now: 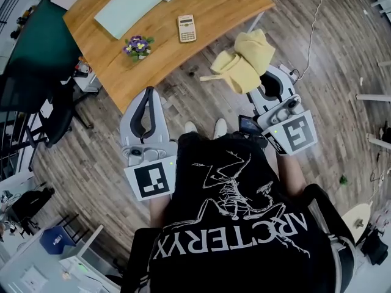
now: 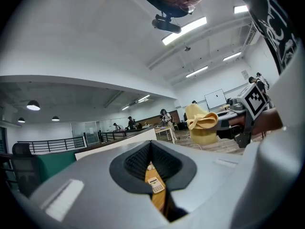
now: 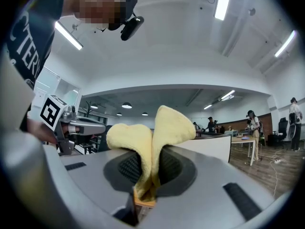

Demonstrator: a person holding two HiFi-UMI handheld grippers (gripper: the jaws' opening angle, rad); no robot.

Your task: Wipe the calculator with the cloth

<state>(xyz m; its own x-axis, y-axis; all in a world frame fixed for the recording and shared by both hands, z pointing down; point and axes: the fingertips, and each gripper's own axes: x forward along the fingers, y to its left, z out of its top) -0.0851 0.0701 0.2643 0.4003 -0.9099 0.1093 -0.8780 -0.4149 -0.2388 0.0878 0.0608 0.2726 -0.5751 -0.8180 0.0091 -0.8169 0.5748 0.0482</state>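
Note:
A beige calculator (image 1: 187, 28) lies flat on the wooden table (image 1: 220, 11), far ahead of both grippers. The left gripper view shows the calculator (image 2: 155, 185) through the slit below its jaws. My right gripper (image 1: 255, 82) is shut on a yellow cloth (image 1: 244, 60), held over the floor off the table's near right edge. The cloth (image 3: 152, 128) bulges up in two folds out of the right gripper (image 3: 151, 162). My left gripper (image 1: 148, 94) is shut and empty, just short of the table's near edge, pointing toward the calculator.
A small pot of purple flowers (image 1: 138, 46) stands on the table left of the calculator. A pale green folder (image 1: 128, 8) lies behind it. A black office chair (image 1: 58, 112) stands left of the table. The floor is wooden planks.

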